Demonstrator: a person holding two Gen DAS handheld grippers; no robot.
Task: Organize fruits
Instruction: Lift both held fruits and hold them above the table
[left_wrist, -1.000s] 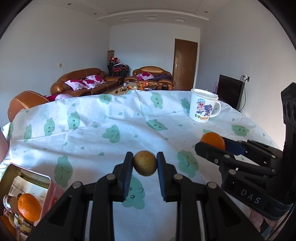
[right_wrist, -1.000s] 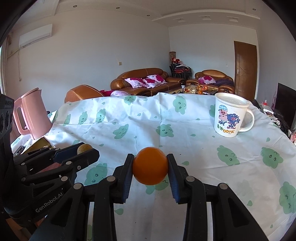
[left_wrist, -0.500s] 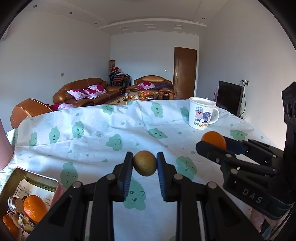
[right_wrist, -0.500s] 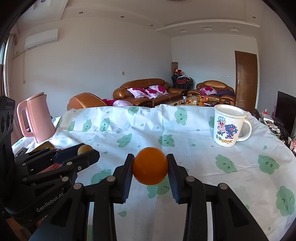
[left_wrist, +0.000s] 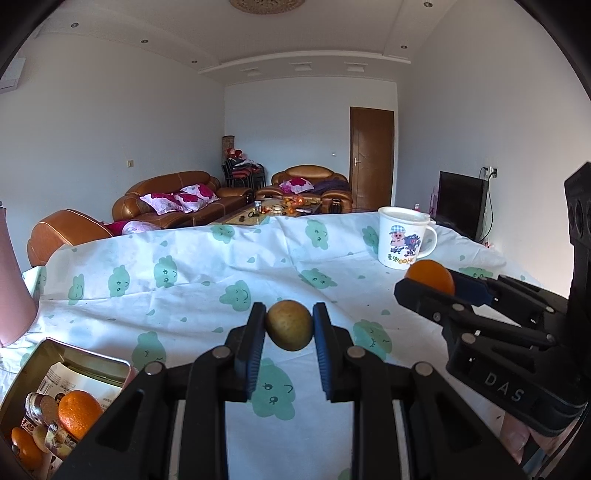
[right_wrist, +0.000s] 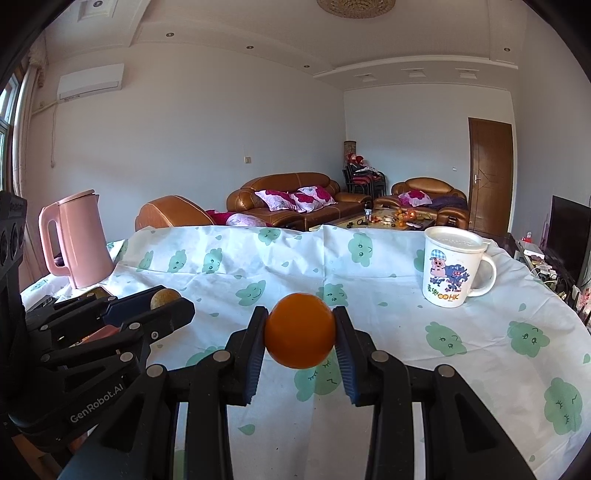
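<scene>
Evenly aloft, left tool (left_wrist: 289, 325) pinching a brownish-yellow fruit (left_wrist: 289, 325), right tool (right_wrist: 300, 335) pinching an orange (right_wrist: 300, 335).

Both tongs (left_wrist: 289, 325) (right_wrist: 300, 336) clamped, side by side

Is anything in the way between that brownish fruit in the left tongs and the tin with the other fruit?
Nothing visible. The brownish fruit is held above bare tablecloth; the open tin sits lower left.

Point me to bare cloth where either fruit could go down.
Free: the cloth between kettle and mug, and the patch under the right gripper. Crowded: the tin at the left, holding oranges and packets.
</scene>
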